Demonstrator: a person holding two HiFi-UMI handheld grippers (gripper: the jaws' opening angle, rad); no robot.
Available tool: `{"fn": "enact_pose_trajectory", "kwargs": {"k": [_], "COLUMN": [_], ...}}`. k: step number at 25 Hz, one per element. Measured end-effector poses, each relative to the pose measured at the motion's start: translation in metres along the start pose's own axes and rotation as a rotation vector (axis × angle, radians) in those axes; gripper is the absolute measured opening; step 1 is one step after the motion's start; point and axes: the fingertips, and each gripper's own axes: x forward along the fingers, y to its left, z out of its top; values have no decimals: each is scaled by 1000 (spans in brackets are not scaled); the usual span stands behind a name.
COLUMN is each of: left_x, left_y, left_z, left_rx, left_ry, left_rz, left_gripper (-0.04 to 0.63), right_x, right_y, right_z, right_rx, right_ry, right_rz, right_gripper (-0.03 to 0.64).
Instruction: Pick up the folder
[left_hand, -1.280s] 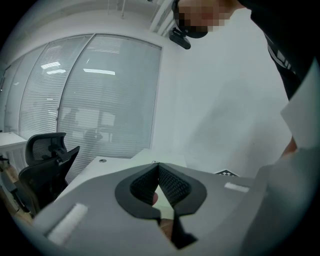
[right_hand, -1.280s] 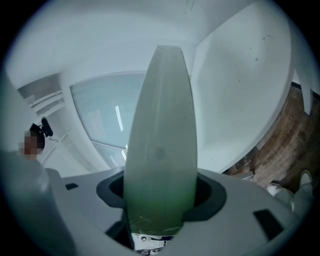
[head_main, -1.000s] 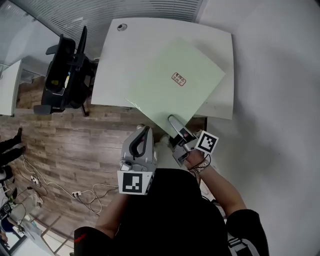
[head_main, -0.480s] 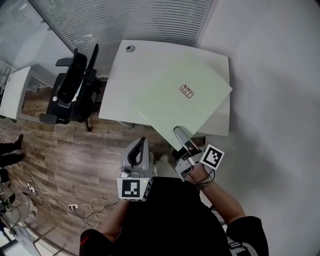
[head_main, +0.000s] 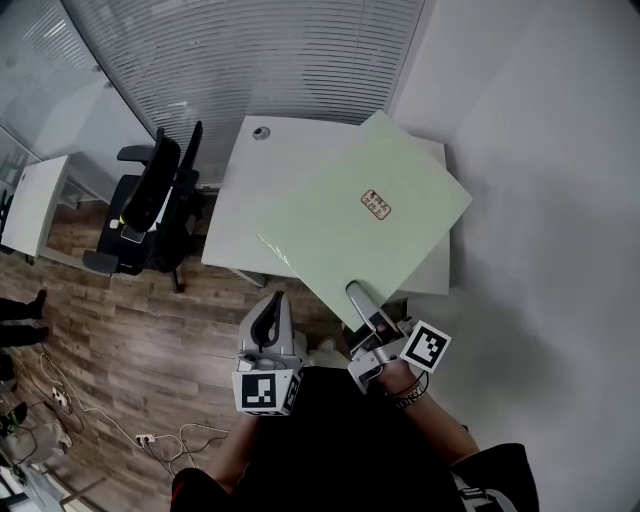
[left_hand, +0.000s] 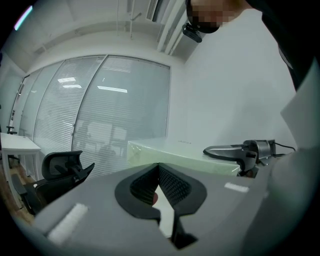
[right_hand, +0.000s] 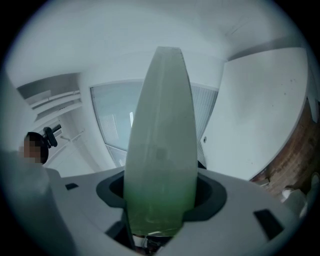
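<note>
Folder gripped at its near corner

My right gripper (head_main: 356, 300) clamps the folder's (head_main: 370, 215) lower corner. The sheet runs up-frame over the tabletop (head_main: 238, 205), centre-right. My left gripper (head_main: 270, 308), jaws together and empty, hangs just lower left, apart.

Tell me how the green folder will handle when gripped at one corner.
Probably fairly stiff: the folder looks flat though the right gripper pinches only its near corner. Likely light, since one gripper carries it. It may swing or slip, as most of its sheet lies far from the jaws.
</note>
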Motion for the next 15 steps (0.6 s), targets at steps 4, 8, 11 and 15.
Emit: {"fn": "enact_pose_trajectory", "kwargs": {"k": [4, 8, 11, 15], "left_x": [-6, -10, -10, -11], "left_y": [2, 2, -4, -16], "left_z": [12, 13, 16, 15], "left_rx": [9, 3, 7, -23], "left_ry": [-48, -53, -56, -50], "left_rz": [2, 6, -13, -46], "left_gripper": [5, 5, 5, 5], "right_x": [-4, -9, -12, -15], "right_y": [16, 23, 26, 26], "right_z": [-1, -4, -7, -11], "right_rx": [-6, -20, -15, -16], "right_ry": [-27, -57, -74, -83], "right_rz": [32, 45, 62, 65], "right_gripper": [272, 272, 272, 272]}}
